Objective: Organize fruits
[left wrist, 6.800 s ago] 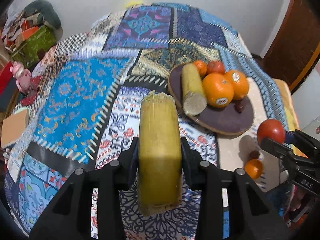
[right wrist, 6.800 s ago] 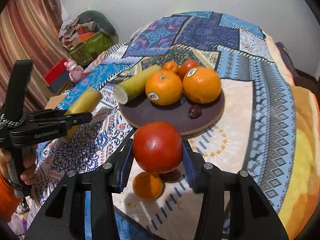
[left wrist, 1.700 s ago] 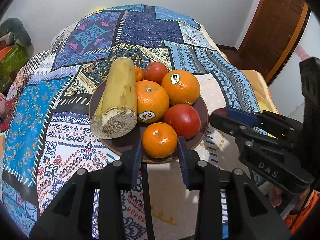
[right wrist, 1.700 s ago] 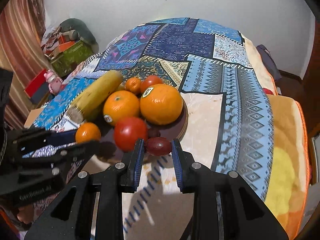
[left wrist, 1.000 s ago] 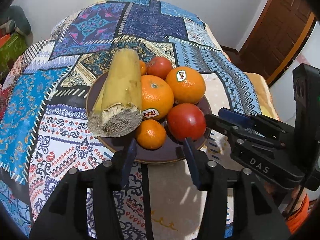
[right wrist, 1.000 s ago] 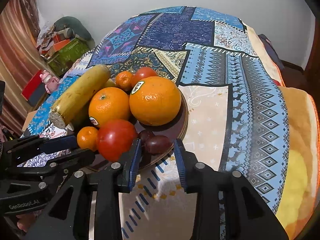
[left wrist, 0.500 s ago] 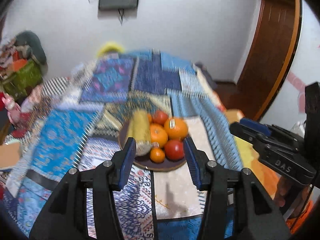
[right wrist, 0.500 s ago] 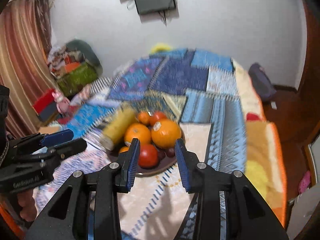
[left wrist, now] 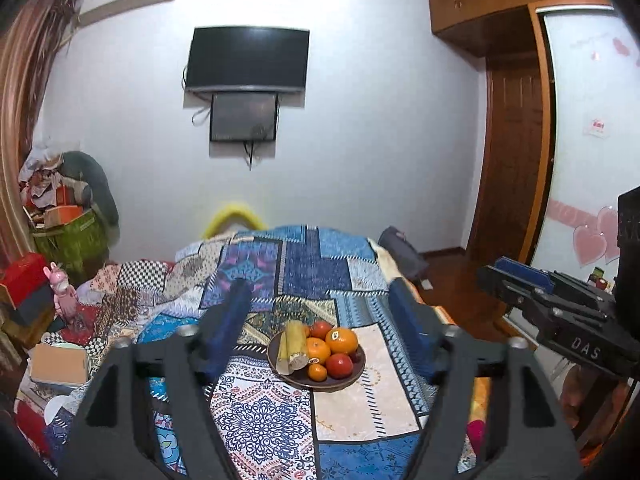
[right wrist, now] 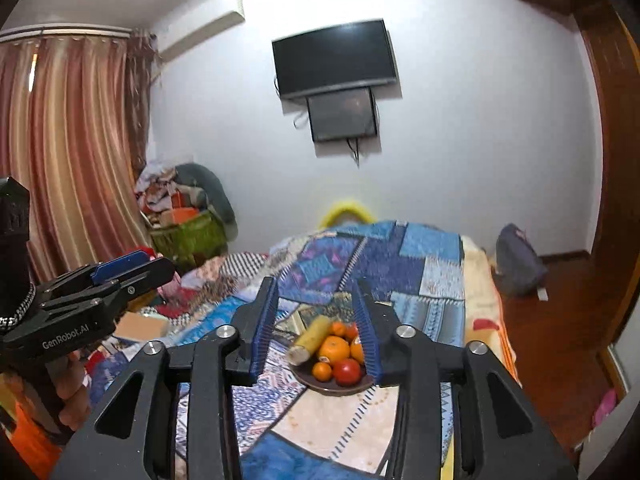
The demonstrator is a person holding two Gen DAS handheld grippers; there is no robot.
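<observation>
A dark round plate point(left wrist: 340, 380) sits on the patchwork quilt and holds a yellow-green cane piece point(left wrist: 295, 346), oranges point(left wrist: 341, 340), tomatoes point(left wrist: 339, 365) and a small mandarin point(left wrist: 317, 372). The plate point(right wrist: 328, 389) also shows in the right wrist view, with the cane piece point(right wrist: 310, 338), an orange point(right wrist: 334, 348) and a tomato point(right wrist: 347, 372). My left gripper point(left wrist: 320, 332) is open and empty, far back from the plate. My right gripper point(right wrist: 316, 320) is open and empty, also held well back and above.
The quilt-covered bed point(left wrist: 280, 412) fills the middle. A green box of clutter point(left wrist: 68, 240) and a pink toy point(left wrist: 64, 292) lie at left. A TV point(left wrist: 248, 60) hangs on the far wall. A wooden door point(left wrist: 512, 152) and floor are at right. A curtain point(right wrist: 68, 160) hangs at left.
Both grippers have let go of their fruit onto the plate and pulled far back and upward. The plate now looks small and distant. The jaws have opened wider.
</observation>
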